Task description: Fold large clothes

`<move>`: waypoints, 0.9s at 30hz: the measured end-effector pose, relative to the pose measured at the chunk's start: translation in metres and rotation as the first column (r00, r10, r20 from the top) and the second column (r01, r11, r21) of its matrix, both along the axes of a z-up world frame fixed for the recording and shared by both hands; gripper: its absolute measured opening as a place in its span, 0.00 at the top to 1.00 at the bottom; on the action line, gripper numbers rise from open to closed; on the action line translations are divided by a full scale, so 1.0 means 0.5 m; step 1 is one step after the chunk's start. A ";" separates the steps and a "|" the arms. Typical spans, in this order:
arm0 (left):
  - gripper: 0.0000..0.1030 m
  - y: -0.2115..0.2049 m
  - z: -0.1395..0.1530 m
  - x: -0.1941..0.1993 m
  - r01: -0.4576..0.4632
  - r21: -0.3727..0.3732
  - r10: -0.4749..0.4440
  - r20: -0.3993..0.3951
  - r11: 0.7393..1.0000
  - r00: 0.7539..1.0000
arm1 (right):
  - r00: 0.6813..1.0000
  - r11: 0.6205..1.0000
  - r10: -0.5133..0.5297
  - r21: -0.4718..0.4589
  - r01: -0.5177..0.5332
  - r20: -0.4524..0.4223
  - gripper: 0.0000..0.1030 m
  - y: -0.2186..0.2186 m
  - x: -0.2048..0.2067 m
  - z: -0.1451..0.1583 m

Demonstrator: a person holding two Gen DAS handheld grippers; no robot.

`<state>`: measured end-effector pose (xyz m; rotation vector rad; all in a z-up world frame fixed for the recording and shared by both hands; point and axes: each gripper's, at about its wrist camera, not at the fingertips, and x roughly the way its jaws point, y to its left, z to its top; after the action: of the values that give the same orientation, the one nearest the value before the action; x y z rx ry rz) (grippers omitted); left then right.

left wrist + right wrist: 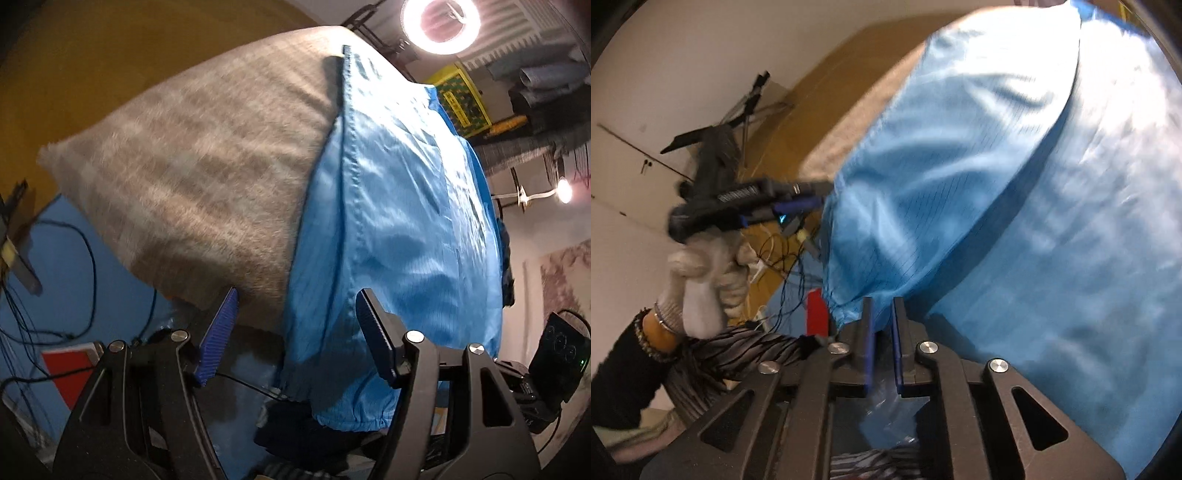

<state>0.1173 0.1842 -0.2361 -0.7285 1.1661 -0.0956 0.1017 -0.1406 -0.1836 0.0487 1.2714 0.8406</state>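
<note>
A large light-blue garment lies spread over a grey plaid blanket on the table, its near edge hanging off the front. My left gripper is open at the garment's near left edge, holding nothing. In the right wrist view the garment fills the frame. My right gripper is shut on the garment's hem near an elastic cuff. The left gripper, held by a gloved hand, shows at the garment's far side edge.
A ring light shines at the back. Dark cables hang at the left over a blue surface. A red object sits low at the left. A black device stands at the right. A yellow-brown board leans behind the table.
</note>
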 end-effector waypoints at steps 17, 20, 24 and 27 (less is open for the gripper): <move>0.76 -0.068 0.022 -0.032 0.044 -0.006 -0.044 0.016 0.999 0.999 | 1.000 0.996 0.003 -0.086 -0.002 0.005 0.86 0.077 0.047 -0.069; 0.80 -0.083 0.040 -0.035 0.067 0.011 -0.067 0.052 0.998 0.996 | 1.000 0.996 0.014 -0.086 -0.013 0.009 0.86 0.093 0.045 -0.075; 0.94 -0.082 0.053 -0.034 0.076 0.035 -0.079 0.080 0.996 0.994 | 1.000 0.997 0.027 -0.076 -0.027 -0.002 0.86 0.105 0.041 -0.077; 0.97 -0.077 0.063 -0.032 0.060 0.085 -0.069 0.105 0.995 0.992 | 0.999 0.997 0.035 -0.069 -0.036 -0.015 0.86 0.096 0.039 -0.074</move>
<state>0.1015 0.1458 -0.2045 -0.6065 1.0844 -0.1387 0.1211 -0.0928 -0.2204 -0.0231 1.3170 0.8273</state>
